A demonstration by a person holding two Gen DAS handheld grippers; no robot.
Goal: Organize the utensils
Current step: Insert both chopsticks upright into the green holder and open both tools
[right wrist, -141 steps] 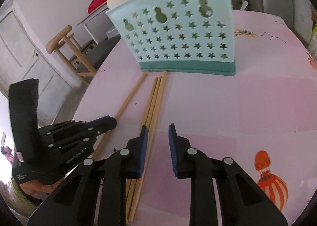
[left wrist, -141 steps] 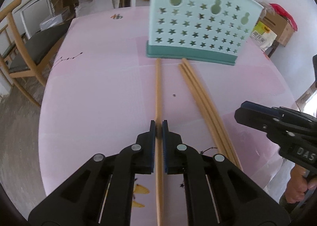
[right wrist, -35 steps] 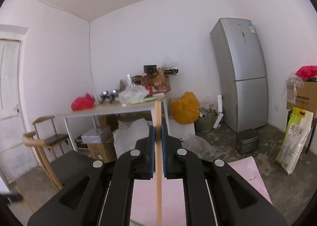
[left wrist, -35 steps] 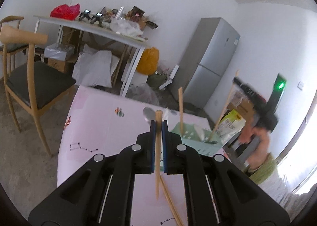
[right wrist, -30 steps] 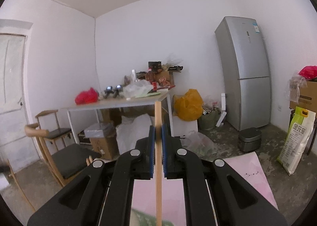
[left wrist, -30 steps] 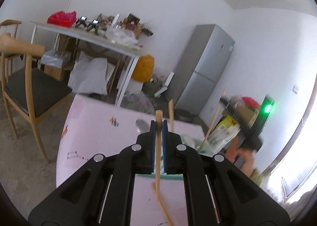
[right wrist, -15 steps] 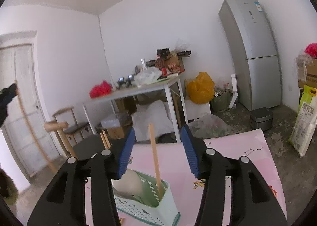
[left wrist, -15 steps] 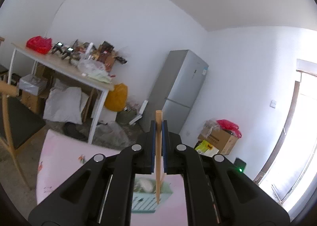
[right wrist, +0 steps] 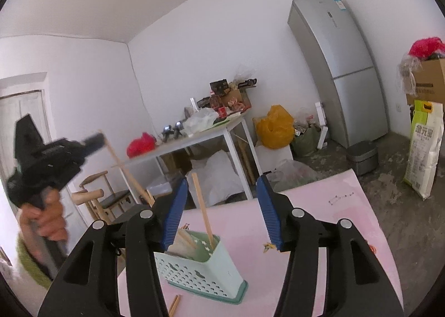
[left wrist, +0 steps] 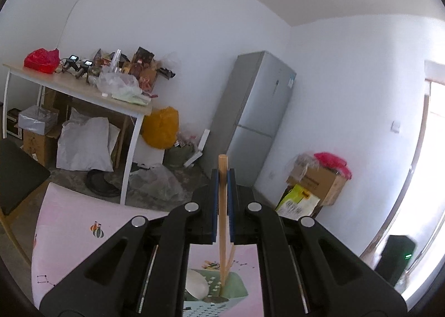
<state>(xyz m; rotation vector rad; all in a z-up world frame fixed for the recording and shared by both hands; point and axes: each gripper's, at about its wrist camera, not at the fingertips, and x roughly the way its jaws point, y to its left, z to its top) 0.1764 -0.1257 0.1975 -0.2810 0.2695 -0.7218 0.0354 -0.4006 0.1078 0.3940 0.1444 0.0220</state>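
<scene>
Our left hand-held gripper (left wrist: pixel 221 203) was clamped tight on a long upright wooden chopstick (left wrist: pixel 222 222), just above the mint-green perforated plastic utensil holder (right wrist: pixel 207 269) on the pink surface (right wrist: pixel 319 222). Our right hand-held gripper (right wrist: pixel 219 214) stood half open and empty, another wooden chopstick (right wrist: pixel 204 211) leaning in the holder beyond its blue pads (right wrist: pixel 267 212).

The mouth of the mint holder (right wrist: pixel 205 267) is partly blocked by a leaning chopstick (right wrist: pixel 203 209) at its right and by a white spoon (left wrist: pixel 196 285) at its left. Bare pink table (right wrist: pixel 319 275) is left open to the right and far side.
</scene>
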